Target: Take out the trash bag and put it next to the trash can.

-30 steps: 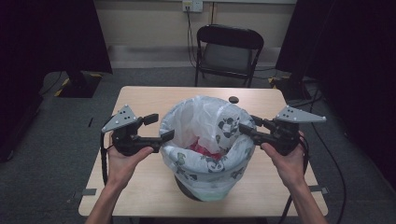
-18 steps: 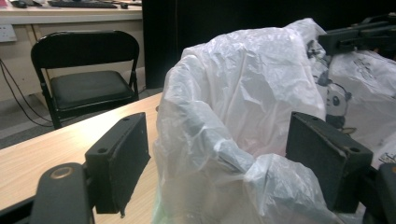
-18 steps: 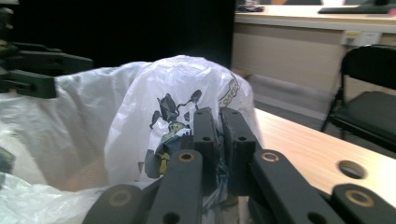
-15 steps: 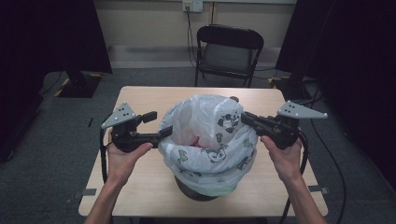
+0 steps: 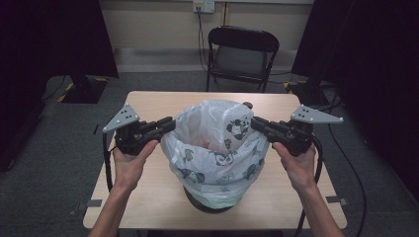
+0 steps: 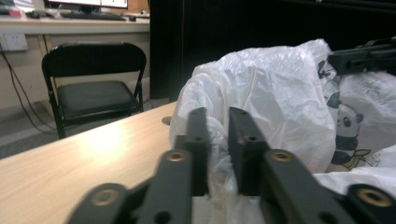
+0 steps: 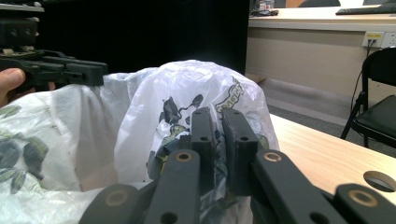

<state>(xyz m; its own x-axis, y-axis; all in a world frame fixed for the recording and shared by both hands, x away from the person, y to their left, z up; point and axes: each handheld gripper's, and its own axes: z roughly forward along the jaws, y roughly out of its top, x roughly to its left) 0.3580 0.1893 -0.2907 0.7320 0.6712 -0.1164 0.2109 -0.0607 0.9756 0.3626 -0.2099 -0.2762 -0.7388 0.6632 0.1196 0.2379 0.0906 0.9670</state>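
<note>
A white plastic bag [image 5: 217, 148] printed with pandas lines a dark bin [image 5: 210, 202] on the wooden table [image 5: 148, 197]. My left gripper [image 5: 169, 124] is shut on the bag's left rim, and the film bunches between its jaws, seen close up as the left gripper [image 6: 217, 140] against the bag [image 6: 280, 93]. My right gripper [image 5: 257, 123] is shut on the bag's right rim, and in its own view the right gripper [image 7: 217, 140] pinches the bag [image 7: 163, 107]. Both hold the rim lifted above the bin. Something red and orange lies inside the bag [image 5: 200, 143].
A black folding chair [image 5: 240, 54] stands beyond the table's far edge. A small round hole [image 5: 247, 104] sits in the tabletop behind the bag. Cables trail from both grippers toward the floor. Dark curtains hang at both sides.
Both grippers have lifted and pulled outward with the bag's rim, so the bag stands taller and wider over the bin.
</note>
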